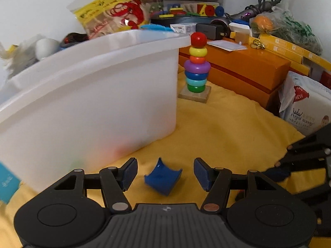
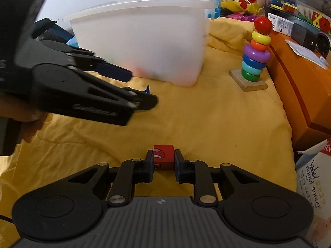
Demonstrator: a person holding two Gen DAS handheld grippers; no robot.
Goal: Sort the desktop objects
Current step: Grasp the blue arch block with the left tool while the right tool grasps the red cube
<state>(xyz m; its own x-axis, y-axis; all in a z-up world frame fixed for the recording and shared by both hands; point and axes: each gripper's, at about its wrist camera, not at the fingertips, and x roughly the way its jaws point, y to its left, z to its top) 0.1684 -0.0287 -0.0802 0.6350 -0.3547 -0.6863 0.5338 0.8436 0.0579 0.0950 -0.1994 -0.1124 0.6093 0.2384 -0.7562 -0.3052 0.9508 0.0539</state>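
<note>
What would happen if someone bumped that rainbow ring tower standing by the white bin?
The ring stacking toy looks tall over a small square wooden base, so a knock near its red ball top would probably tip it. It stands on rumpled yellow cloth, likely unsteady footing. The rings look loosely stacked and rounded, so they might slide off and roll.

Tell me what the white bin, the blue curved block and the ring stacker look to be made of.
White bin: translucent plastic, matte; coloured shapes glow faintly through its wall.
Blue curved block: probably painted wood, glossy; a highlight sits in its hollow, though moulded plastic is possible.
Ring stacker: likely lacquered wood; shiny coloured rings sit on a bare, pale square base that looks like wood.
</note>
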